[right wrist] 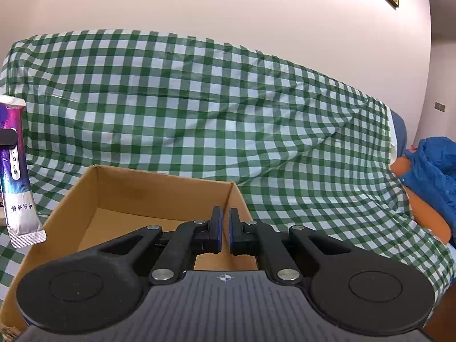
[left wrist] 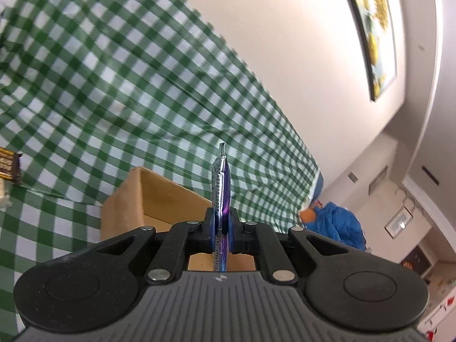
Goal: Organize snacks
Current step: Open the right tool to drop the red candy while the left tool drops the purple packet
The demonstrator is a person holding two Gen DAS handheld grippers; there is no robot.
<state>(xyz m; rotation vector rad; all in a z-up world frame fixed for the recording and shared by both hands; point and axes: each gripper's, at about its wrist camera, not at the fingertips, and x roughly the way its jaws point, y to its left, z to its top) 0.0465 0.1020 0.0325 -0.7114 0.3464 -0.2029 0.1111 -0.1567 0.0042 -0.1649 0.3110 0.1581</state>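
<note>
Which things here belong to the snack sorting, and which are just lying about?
Job: purple snack sachet clamped in left gripper; cardboard box; brown snack bar; right gripper, shut, empty.
Lying about: blue garment; orange cushion; framed picture.

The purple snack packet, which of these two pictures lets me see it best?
The right wrist view. There the purple snack packet shows its flat printed face, hanging at the left edge beside the cardboard box. The left wrist view shows the packet edge-on only, a thin strip clamped in the left gripper.
</note>
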